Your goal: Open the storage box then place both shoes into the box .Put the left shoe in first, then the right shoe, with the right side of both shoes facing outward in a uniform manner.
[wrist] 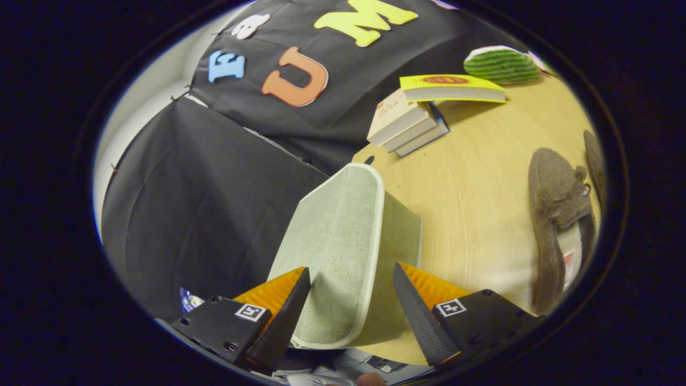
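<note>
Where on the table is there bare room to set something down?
Widest bare patch: wooden table between storage box and brown shoe. Narrower strip between book stack and the shoe. Crowded near the books, yellow book and green striped object. Gripper fingers straddle the box, open.

The gripper (351, 292) is tilted sideways, its two fingers (284, 316) spread wide apart with a broad gap between the tips; neither finger is seen pressing on anything
</note>
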Tool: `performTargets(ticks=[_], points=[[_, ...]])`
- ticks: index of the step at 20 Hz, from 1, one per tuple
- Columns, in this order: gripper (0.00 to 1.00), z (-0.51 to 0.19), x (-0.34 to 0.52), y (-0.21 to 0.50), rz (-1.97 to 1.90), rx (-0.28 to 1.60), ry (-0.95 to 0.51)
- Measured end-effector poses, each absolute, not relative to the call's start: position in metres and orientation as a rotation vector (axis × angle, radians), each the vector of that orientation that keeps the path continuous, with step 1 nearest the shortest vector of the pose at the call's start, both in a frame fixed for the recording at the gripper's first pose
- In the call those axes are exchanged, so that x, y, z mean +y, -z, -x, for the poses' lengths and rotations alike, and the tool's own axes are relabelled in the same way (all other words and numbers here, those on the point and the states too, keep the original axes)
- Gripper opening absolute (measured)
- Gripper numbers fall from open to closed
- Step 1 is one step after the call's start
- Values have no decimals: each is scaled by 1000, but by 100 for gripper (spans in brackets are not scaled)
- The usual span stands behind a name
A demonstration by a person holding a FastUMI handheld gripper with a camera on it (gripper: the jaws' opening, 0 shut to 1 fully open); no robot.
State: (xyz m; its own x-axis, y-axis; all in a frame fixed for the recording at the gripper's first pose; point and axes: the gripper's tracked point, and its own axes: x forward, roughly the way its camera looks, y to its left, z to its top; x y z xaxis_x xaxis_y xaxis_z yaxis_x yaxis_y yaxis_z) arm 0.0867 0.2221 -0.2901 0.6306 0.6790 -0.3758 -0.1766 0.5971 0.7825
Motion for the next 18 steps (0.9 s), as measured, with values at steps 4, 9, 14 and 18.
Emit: performTargets(ticks=[4,9,14,18], points=[[86,-85,232,286,-906,775,-600],[57,-85,222,279,-907,790,-568],[7,-75,212,248,-858,790,-547],[6,-65,228,204,-722,751,-585]])
